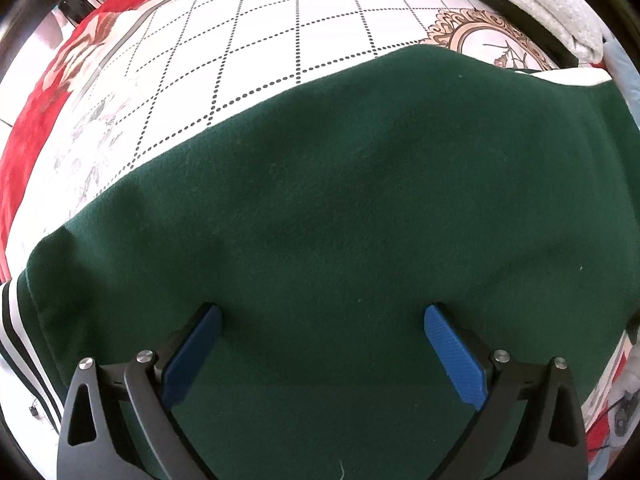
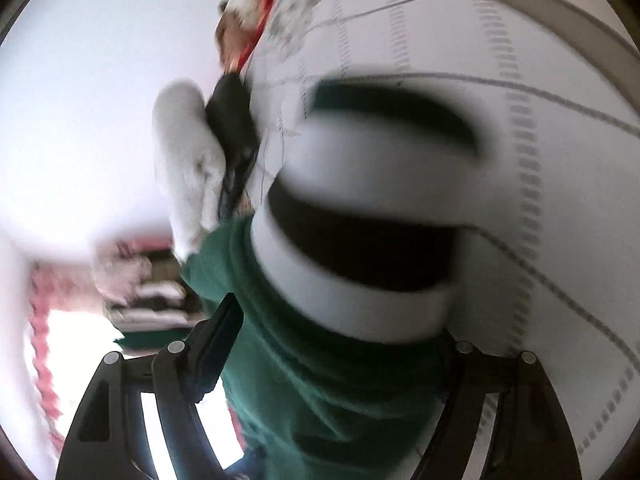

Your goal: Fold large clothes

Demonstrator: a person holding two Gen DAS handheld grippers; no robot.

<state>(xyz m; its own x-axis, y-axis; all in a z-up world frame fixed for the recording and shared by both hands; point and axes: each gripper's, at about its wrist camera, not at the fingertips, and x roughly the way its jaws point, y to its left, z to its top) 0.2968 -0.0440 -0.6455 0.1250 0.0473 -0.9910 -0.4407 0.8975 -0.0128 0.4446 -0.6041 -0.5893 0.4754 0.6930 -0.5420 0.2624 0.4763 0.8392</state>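
Note:
A dark green garment lies spread flat on the bed and fills most of the left wrist view. Its black-and-white striped cuff or hem shows at the left edge. My left gripper is open and empty just above the green cloth. In the blurred right wrist view, my right gripper has a green sleeve with a white-and-black striped cuff between its fingers, lifted over the bed. The right finger is hidden by the cloth, so how tightly the jaws hold is unclear.
The bedsheet is white with a dotted grid and a gold ornament print. A red floral blanket lies at the left. White fluffy cloth is piled at the far right; it also shows in the right wrist view.

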